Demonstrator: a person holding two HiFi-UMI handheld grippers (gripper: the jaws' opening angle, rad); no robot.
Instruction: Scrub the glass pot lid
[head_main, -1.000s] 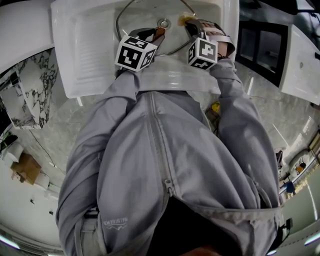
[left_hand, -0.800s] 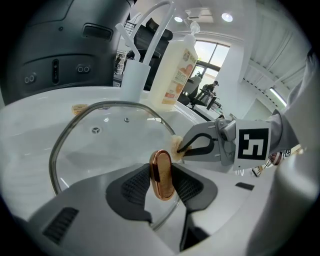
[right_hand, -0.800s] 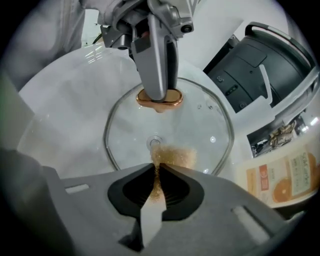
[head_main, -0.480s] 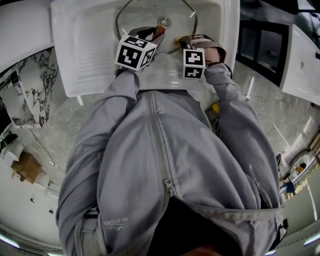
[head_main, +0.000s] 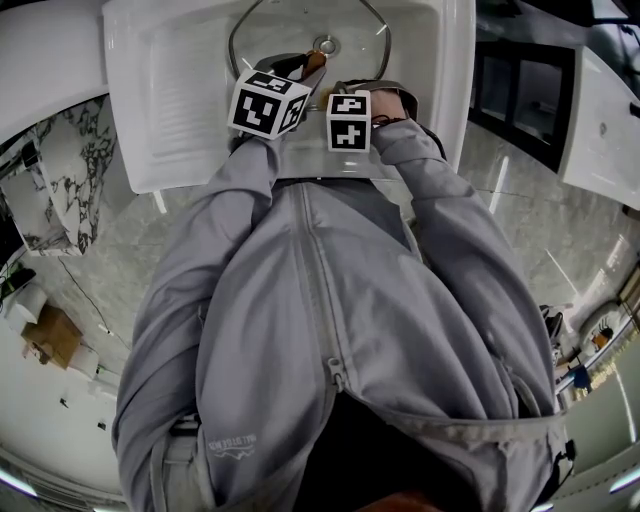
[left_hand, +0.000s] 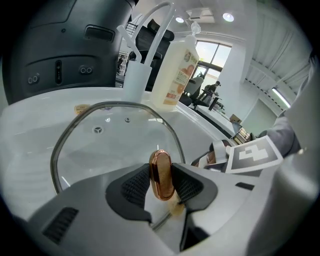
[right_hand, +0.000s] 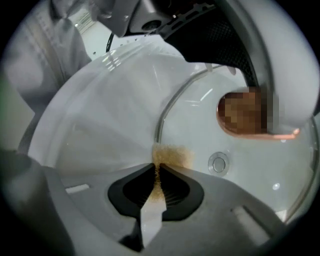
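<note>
At lid (right_hand: 195, 125) edge, seemingly flush: sponge (right_hand: 172, 156)

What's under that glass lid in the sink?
The lid is clear, so the white sink and its drain show through it. The copper knob and the sponge at the rim cover small spots beneath them.

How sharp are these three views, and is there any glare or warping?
Head view: sharp, but the wide lens bows the sink and the room. Left gripper view: crisp on the copper knob, dark vignette in the corners, windows washed out bright. Right gripper view: soft throughout, sponge fuzzy, small glints on the glass lid.
</note>
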